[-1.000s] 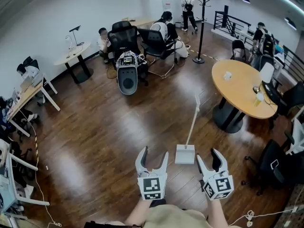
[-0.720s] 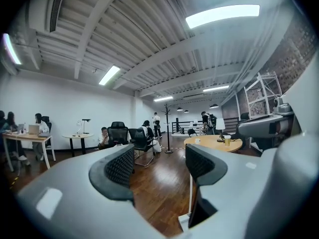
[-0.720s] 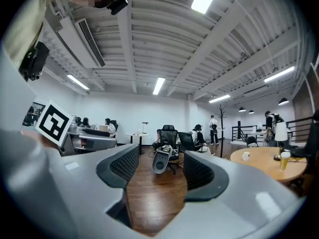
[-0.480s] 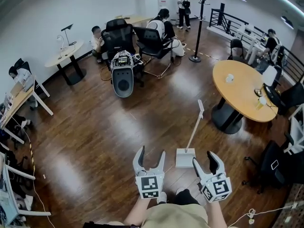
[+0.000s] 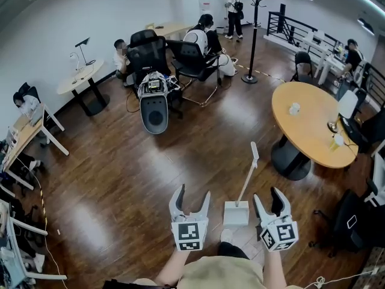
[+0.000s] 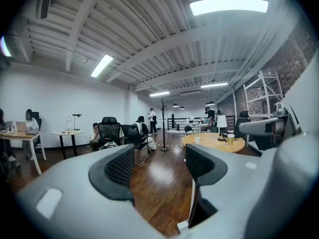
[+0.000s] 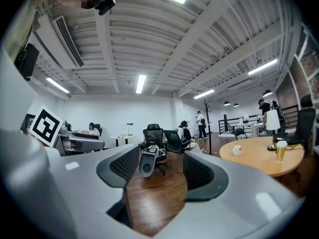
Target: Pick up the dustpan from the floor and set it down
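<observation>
The white dustpan stands on the wooden floor with its long handle rising and leaning to the upper right. My left gripper is just left of the pan and my right gripper just right of it, both held above the floor and apart from it. The left gripper is open, and the dustpan handle shows low down by its right jaw, untouched. The right gripper is open with only floor between its pads.
A round wooden table stands at the right, with a black chair below it. Ahead are a grey wheeled machine, office chairs with seated people and a coat stand. Desks line the left wall.
Both grippers have advanced across the floor toward the dustpan. The pan now lies lower in the head view, level with the jaws and between the two grippers. Both stay open.
</observation>
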Demonstrator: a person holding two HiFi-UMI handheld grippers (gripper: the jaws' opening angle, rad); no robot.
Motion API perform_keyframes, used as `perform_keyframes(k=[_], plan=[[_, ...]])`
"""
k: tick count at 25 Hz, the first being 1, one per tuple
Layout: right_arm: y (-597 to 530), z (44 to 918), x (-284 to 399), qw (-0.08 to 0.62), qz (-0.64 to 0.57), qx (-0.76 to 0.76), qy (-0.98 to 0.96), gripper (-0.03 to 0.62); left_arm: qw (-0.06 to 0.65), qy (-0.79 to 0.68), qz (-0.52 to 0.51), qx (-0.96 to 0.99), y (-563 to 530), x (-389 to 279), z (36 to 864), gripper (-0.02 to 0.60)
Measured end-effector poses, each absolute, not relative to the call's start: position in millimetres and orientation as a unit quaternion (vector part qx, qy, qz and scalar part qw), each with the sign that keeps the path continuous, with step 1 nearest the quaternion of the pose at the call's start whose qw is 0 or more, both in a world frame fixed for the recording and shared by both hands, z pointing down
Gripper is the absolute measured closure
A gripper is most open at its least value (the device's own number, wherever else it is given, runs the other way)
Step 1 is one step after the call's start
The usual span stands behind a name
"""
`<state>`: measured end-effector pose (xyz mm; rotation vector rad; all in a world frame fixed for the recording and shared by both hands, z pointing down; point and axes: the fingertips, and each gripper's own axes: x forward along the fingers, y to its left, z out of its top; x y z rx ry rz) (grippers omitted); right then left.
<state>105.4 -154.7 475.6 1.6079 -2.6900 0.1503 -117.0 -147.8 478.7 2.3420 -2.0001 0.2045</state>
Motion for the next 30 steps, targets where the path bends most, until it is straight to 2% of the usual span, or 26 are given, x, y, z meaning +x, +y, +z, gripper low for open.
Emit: perform_keyframes(k=[6,11,17,23,30], plan=[[-225,474,129,-0.006,0.039,0.522,-0.852,0.326,0.003,-0.664,0.052,0.746,-214,-115,460,0.281],[-264,503,158,0.004,0.066,0.523,-0.85,0.326,0.015,-0.659,0.053,0.75,-261,-87,467,0.275],[-291,539,163,0.006,0.086,0.506,-0.858,0.326,0.027,-0.656,0.064,0.752,-291,-69,488,0.272],[-309,602,162,0.078,0.09,0.532,-0.838,0.326,0.056,-0.638,0.109,0.76,-309,-74,526,0.268],[-326,710,173,0.143,0.154,0.546,-0.811,0.326,0.07,-0.628,0.13,0.764,-329,-84,547,0.265]])
